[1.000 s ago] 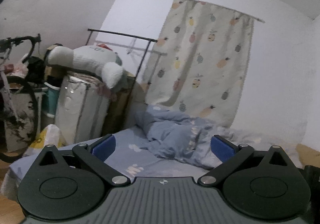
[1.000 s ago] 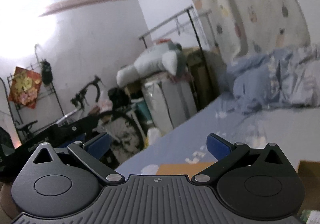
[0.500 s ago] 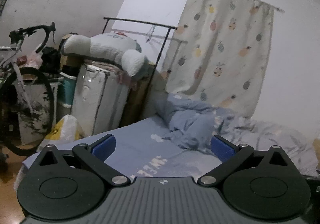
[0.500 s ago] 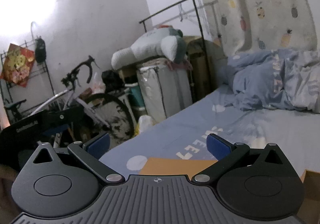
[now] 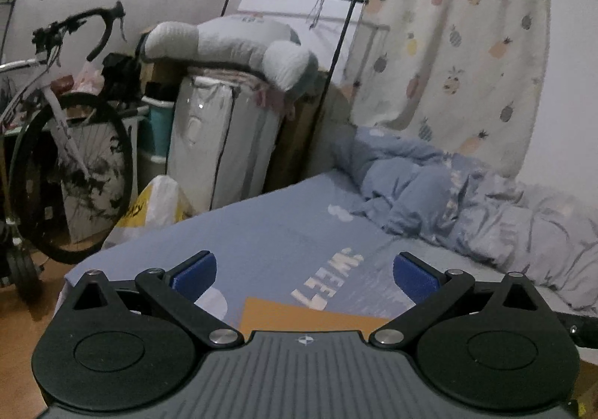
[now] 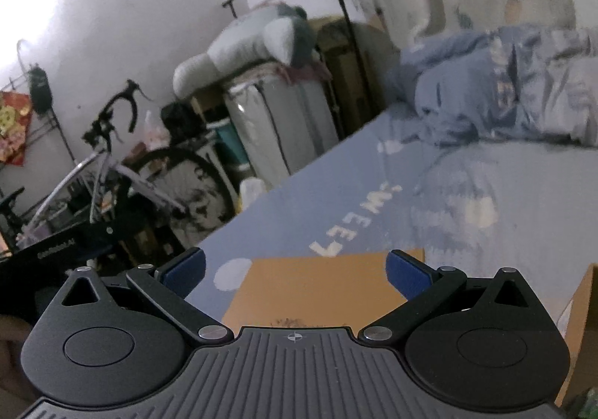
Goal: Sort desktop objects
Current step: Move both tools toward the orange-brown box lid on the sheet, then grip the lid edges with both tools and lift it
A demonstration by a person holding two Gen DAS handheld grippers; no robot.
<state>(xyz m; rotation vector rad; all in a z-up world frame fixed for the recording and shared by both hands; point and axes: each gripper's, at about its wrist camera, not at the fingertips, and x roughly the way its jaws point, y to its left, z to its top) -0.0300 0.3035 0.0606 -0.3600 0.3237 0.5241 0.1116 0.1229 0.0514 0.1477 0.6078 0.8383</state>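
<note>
Both tongs stand spread wide and hold nothing: the left tongs (image 5: 304,277) and right tongs (image 6: 295,269) point over the bed (image 5: 284,232) toward the room. No desktop objects show; only an orange-brown cardboard flap (image 6: 314,288) lies low centre between the right tongs' pads, with another box edge (image 6: 583,307) at lower right. Judged step: approach, nothing yet picked. Next, tilt both views downward to find the objects.
</note>
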